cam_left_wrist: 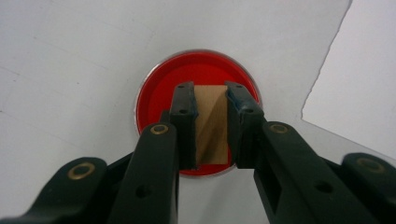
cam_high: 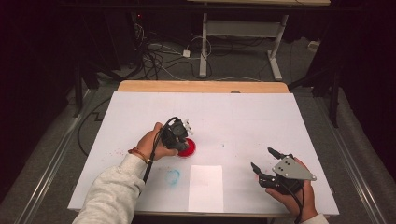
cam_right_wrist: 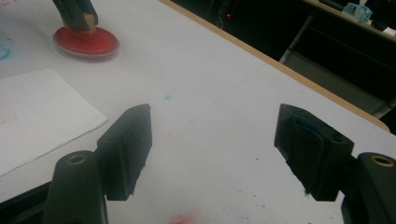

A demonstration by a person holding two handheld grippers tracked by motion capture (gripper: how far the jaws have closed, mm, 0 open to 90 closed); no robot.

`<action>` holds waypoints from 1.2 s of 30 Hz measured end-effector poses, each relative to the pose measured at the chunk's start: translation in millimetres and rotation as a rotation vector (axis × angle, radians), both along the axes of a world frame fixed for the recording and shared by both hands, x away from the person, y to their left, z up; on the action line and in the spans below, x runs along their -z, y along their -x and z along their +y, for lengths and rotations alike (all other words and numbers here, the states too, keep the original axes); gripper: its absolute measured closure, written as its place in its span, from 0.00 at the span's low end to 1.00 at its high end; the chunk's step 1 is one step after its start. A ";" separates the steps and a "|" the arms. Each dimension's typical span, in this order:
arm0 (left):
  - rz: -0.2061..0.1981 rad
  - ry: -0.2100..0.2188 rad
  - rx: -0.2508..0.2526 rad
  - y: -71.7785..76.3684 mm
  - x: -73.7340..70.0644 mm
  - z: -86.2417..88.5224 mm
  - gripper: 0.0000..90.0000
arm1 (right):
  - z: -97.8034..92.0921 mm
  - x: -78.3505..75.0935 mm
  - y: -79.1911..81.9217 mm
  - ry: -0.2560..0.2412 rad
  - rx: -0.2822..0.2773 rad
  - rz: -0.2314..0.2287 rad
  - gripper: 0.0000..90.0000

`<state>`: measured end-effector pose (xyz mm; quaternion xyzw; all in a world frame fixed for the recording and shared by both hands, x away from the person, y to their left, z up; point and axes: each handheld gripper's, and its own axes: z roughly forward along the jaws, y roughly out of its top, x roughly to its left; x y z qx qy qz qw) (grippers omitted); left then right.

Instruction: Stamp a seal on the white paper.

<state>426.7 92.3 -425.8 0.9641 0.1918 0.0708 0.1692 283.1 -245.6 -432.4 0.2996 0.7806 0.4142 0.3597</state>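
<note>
A round red ink pad point(cam_high: 187, 148) point(cam_left_wrist: 161, 93) point(cam_right_wrist: 86, 43) lies near the middle of the white-covered table point(cam_high: 243, 121). My left gripper point(cam_high: 180, 135) point(cam_left_wrist: 210, 100) points down over the pad and is shut on a small wooden stamp block point(cam_left_wrist: 211, 125) point(cam_right_wrist: 87, 21), which rests on or just above the red surface. At the front right my right gripper point(cam_high: 266, 159) point(cam_right_wrist: 212, 140) stands open above the table with nothing between its fingers. A white sheet of paper point(cam_high: 206, 187) point(cam_right_wrist: 32, 112) point(cam_left_wrist: 359, 93) lies at the front edge between the two hands.
A blue ink smudge point(cam_high: 173, 176) marks the cover left of the paper. Faint red specks point(cam_right_wrist: 187, 217) dot the cover near my right gripper. The table's wooden far edge point(cam_high: 201, 86) shows behind; cables and a desk frame point(cam_high: 243, 42) stand on the floor beyond.
</note>
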 end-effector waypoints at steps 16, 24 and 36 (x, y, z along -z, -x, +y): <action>0.059 -0.026 -0.018 -8.6 7.5 -6.1 0.82 | 2.0 0.5 1.9 0.007 -0.006 0.001 0.32; 0.053 -0.039 -0.012 -7.8 7.6 -7.7 0.82 | 2.1 0.5 2.1 0.008 -0.009 -0.001 0.32; 0.065 -0.029 -0.024 -8.9 8.4 -7.6 0.82 | 2.4 0.5 2.0 0.008 -0.008 0.002 0.32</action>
